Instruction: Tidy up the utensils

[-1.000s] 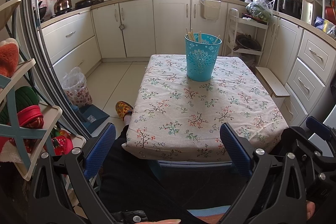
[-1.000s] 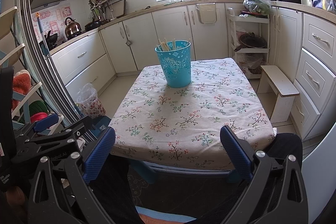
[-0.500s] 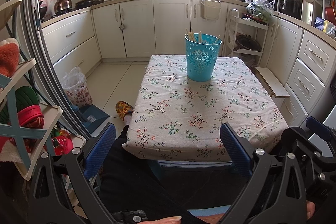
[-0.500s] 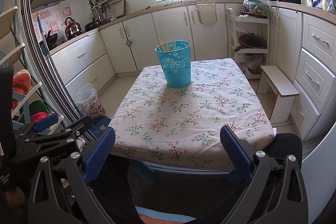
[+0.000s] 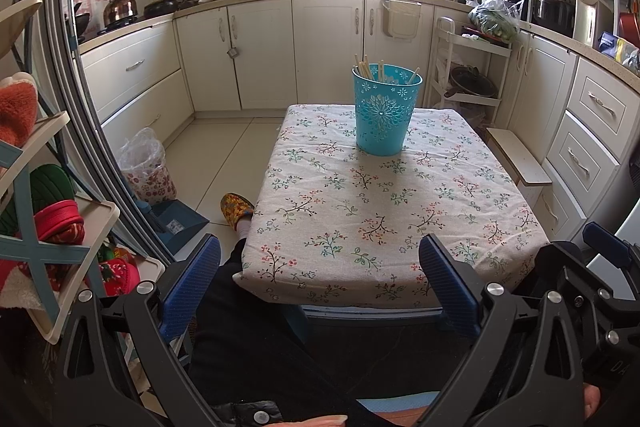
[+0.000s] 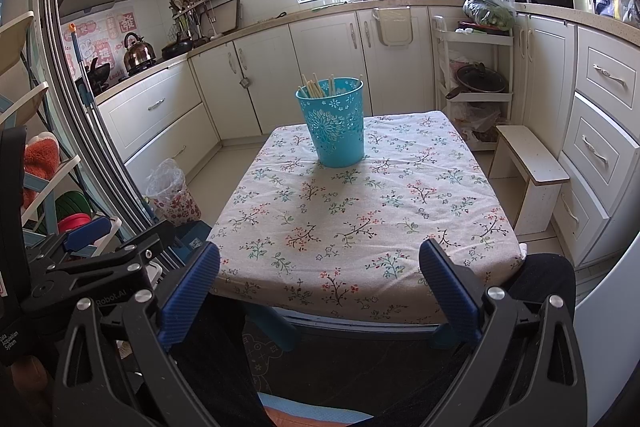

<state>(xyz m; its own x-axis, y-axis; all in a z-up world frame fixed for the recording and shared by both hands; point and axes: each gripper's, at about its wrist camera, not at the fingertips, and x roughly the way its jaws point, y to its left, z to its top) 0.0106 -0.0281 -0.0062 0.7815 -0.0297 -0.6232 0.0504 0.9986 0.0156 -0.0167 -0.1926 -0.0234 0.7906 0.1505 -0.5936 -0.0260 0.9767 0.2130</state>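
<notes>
A turquoise perforated holder (image 5: 382,111) stands upright at the far end of a table with a floral cloth (image 5: 392,211). Several wooden chopsticks (image 5: 366,69) stand in it. It also shows in the right wrist view (image 6: 336,123), with the chopsticks (image 6: 316,87) in it. My left gripper (image 5: 320,279) is open and empty, held back from the table's near edge. My right gripper (image 6: 320,279) is open and empty too, at the near edge. No loose utensils lie on the cloth (image 6: 360,219).
A shelf rack (image 5: 44,211) with shoes stands close on the left. A small bin with a bag (image 5: 146,171) and a dustpan (image 5: 176,223) sit on the floor left. A white stool (image 6: 528,171) and drawers (image 6: 600,147) stand right. The person's legs (image 5: 256,327) are below.
</notes>
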